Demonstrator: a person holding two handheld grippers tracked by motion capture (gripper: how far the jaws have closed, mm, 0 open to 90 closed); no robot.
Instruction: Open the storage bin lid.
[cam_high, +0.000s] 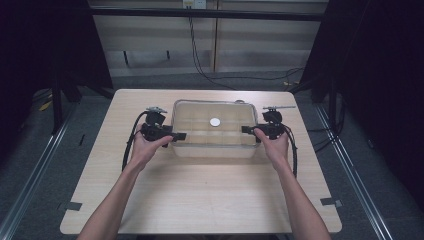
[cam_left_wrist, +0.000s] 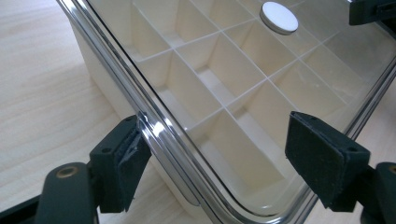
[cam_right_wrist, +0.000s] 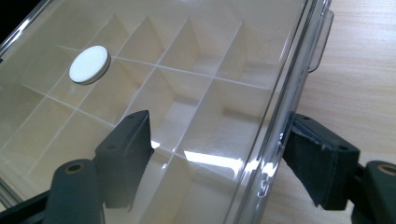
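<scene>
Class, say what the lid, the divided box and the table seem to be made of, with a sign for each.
Lid: likely clear glossy plastic, see-through with glare.
Box: cream plastic, probably; thin moulded dividers.
Table: pale wood or laminate, showing grain lines.

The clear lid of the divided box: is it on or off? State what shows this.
On. The clear lid lies flat over the box, its rim along the box edge, compartments visible through it, with a white knob at its middle.

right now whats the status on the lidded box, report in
Left gripper and right gripper straddle the clear lid's rim at opposite ends. Divided box sits flat on the table. Nothing in the way.
</scene>
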